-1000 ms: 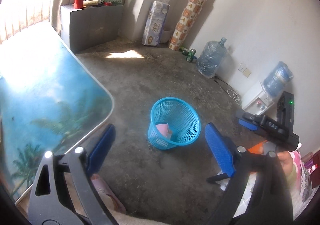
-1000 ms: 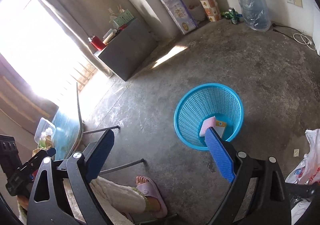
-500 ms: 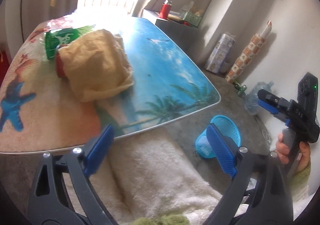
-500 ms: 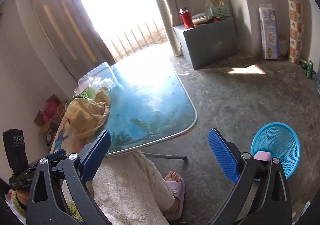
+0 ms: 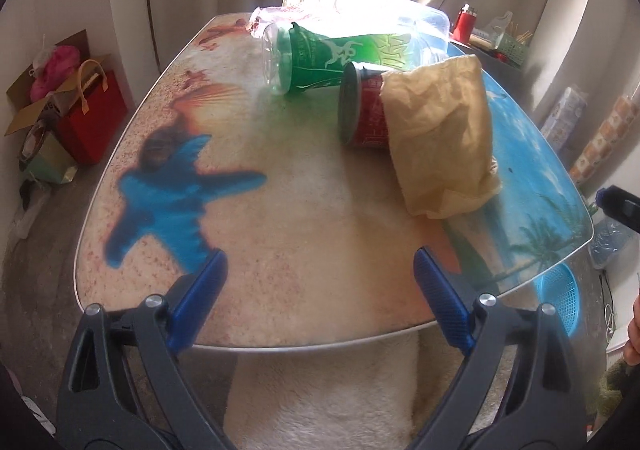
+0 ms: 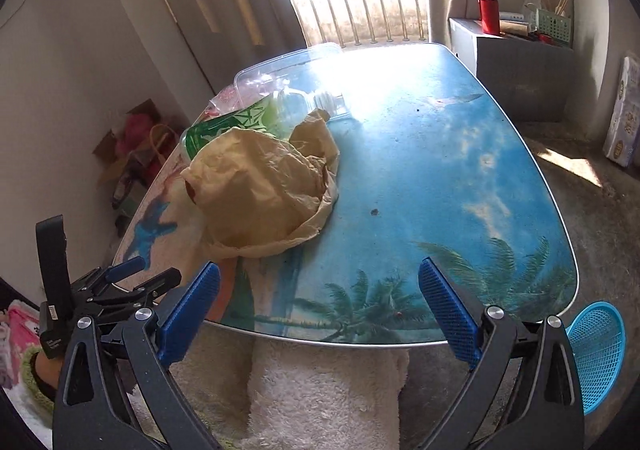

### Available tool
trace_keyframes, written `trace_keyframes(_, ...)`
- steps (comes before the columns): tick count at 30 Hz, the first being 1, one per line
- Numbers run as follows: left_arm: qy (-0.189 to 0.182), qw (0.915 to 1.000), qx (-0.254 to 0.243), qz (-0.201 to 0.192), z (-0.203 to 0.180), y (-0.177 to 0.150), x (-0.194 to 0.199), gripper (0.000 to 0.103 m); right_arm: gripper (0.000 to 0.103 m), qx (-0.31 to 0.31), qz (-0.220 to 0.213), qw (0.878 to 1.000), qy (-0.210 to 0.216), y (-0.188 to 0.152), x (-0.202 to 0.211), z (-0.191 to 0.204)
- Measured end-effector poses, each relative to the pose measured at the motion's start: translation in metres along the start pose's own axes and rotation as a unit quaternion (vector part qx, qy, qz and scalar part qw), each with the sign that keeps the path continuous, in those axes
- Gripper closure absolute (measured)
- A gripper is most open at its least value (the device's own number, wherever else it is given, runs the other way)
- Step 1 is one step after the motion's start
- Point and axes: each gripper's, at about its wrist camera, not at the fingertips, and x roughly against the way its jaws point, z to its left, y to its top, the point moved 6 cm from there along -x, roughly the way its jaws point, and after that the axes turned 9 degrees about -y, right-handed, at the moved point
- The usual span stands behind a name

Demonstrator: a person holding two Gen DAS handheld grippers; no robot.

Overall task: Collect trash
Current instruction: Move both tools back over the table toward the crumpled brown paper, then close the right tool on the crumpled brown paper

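Observation:
Trash lies on the beach-print table (image 5: 304, 209): a green-labelled plastic bottle (image 5: 344, 57) on its side, a red cup (image 5: 362, 111) tipped over, and a crumpled tan bag (image 5: 440, 133) draped over the cup. A clear plastic box (image 6: 288, 77) sits behind them. My left gripper (image 5: 320, 262) hovers open and empty over the table's near edge, short of the trash. My right gripper (image 6: 320, 268) is open and empty too, above the near edge just right of the tan bag (image 6: 260, 193). The blue mesh basket (image 6: 596, 350) stands on the floor past the table's right corner.
A red bag and a cardboard box (image 5: 88, 117) sit on the floor left of the table. A grey cabinet (image 6: 520, 61) with a red flask stands at the back right. The person's lap in white fleece (image 6: 328, 390) is under the near edge. A water jug (image 5: 608, 246) lies right.
Both grippers swung away from the blue basket on the floor and now face the table with its trash. The pink item stays in the basket, and both grippers remain empty.

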Motion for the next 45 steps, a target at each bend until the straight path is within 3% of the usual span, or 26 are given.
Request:
trace_keyframes(6, 0.013, 0.9996, -0.024, 0.009, 0.014, 0.001, -0.010, 0.008, 0.006, -0.004, 0.005, 1.000, 0.030, 0.026, -0.024, 0.021)
trace_keyframes(12, 0.002, 0.9992, -0.039, 0.010, 0.015, 0.004, -0.011, 0.008, 0.006, -0.003, 0.037, 0.999, 0.034, 0.036, -0.062, 0.029)
trace_keyframes(23, -0.014, 0.9982, -0.057, 0.009, 0.015, 0.006, -0.013, 0.008, 0.009, 0.101, 0.033, 0.994, 0.032, 0.059, -0.098, 0.051)
trace_keyframes(29, -0.013, 0.9979, -0.062, 0.013, 0.014, 0.005, -0.012, 0.008, 0.039, 0.095, 0.064, 0.993, 0.036, 0.050, -0.117, 0.045)
trace_keyframes(31, -0.011, 0.9977, -0.065, 0.014, 0.014, 0.005, -0.013, 0.008, 0.058, 0.081, 0.073, 0.993, 0.038, 0.045, -0.120, 0.041)
trace_keyframes(32, -0.010, 0.9975, -0.068, 0.015, 0.013, 0.005, -0.013, 0.008, 0.061, 0.073, 0.076, 0.994, 0.038, 0.043, -0.121, 0.039)
trace_keyframes(36, -0.001, 0.9967, -0.079, 0.020, 0.011, 0.005, -0.015, 0.008, 0.091, 0.025, 0.077, 0.996, 0.039, 0.042, -0.119, 0.024)
trace_keyframes(45, 0.007, 0.9972, -0.071, 0.021, 0.010, 0.007, -0.017, 0.008, 0.097, -0.071, 0.066, 0.993, 0.061, 0.030, -0.075, -0.013)
